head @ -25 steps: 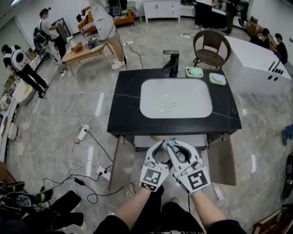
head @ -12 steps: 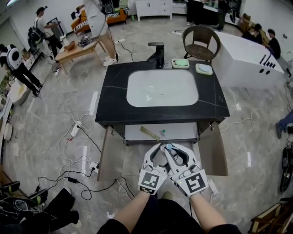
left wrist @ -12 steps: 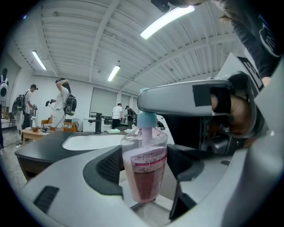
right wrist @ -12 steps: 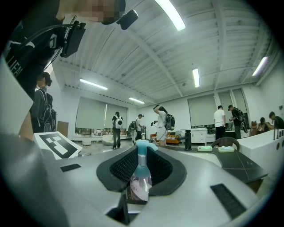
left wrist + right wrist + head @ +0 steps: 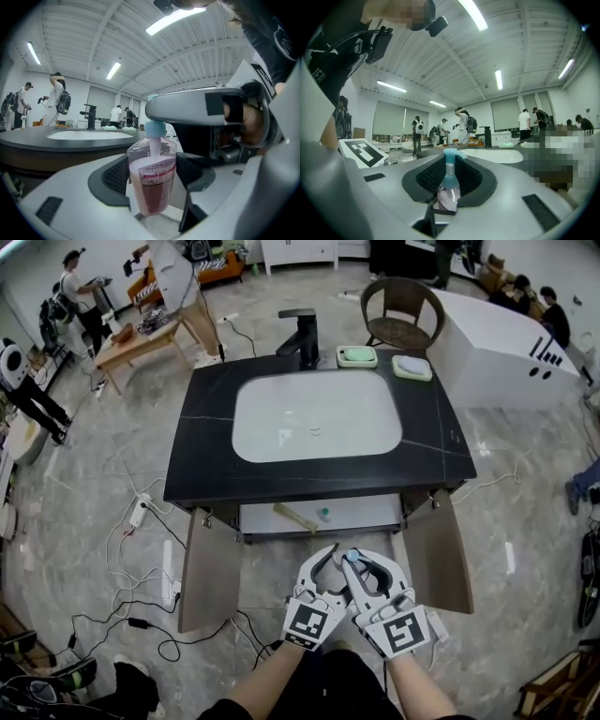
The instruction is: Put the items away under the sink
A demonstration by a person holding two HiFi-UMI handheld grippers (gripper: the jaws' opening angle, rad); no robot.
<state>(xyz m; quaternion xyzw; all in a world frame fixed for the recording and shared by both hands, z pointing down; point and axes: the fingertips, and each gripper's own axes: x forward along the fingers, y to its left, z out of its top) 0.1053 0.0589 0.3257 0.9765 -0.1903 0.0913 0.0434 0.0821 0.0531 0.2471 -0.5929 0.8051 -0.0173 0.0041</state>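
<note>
Blue-capped bottle (image 5: pixel 152 187) clamped by left gripper (image 5: pixel 330 568) and right gripper (image 5: pixel 362 570), now lower before open cabinet (image 5: pixel 367 514)

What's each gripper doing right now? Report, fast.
Left gripper: closed on the pump bottle, pads against its sides.
Right gripper: closed on the same pump bottle.

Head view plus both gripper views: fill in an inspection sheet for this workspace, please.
surface: black countertop with white basin and faucet.
job's things: blue-capped bottle held before the open cabinet doors; wooden piece and small teal item on the shelf.
clutter: two soap dishes behind the basin.
tools: left tool and right tool both closed on the bottle.
cables: power strip and loose cords on the floor.
surroundings: chair, white unit, people beyond.
</note>
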